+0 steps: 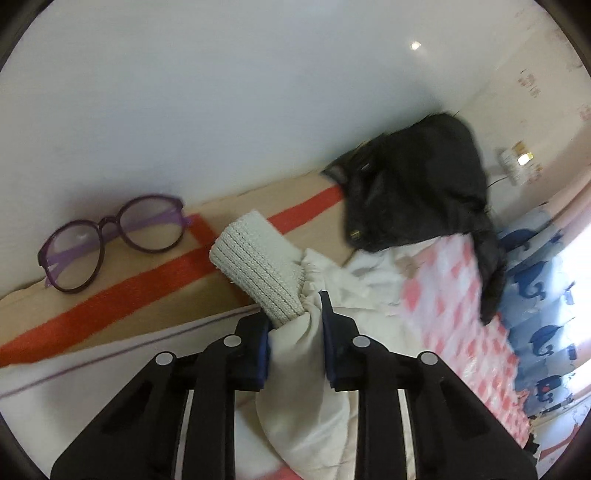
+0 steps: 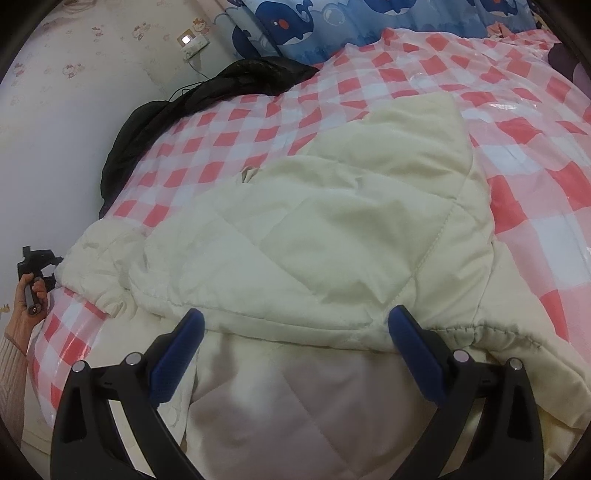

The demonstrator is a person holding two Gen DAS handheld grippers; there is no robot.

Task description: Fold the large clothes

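A cream quilted jacket (image 2: 332, 229) lies spread on the pink-and-white checked bed cover (image 2: 517, 184). My left gripper (image 1: 295, 325) is shut on the jacket's sleeve (image 1: 295, 354) just behind its ribbed knit cuff (image 1: 258, 266), at the bed's left edge. It also shows small at the far left of the right wrist view (image 2: 37, 266), held in a hand. My right gripper (image 2: 295, 325) is open and empty, its blue pads just above the jacket's near folded edge.
Purple-framed glasses (image 1: 110, 243) lie on a cardboard box with red tape (image 1: 147, 295) beside the bed. A black garment (image 1: 417, 184) is heaped against the wall (image 2: 55, 147). Blue whale-print bedding (image 2: 295, 26) lies at the bed's far end.
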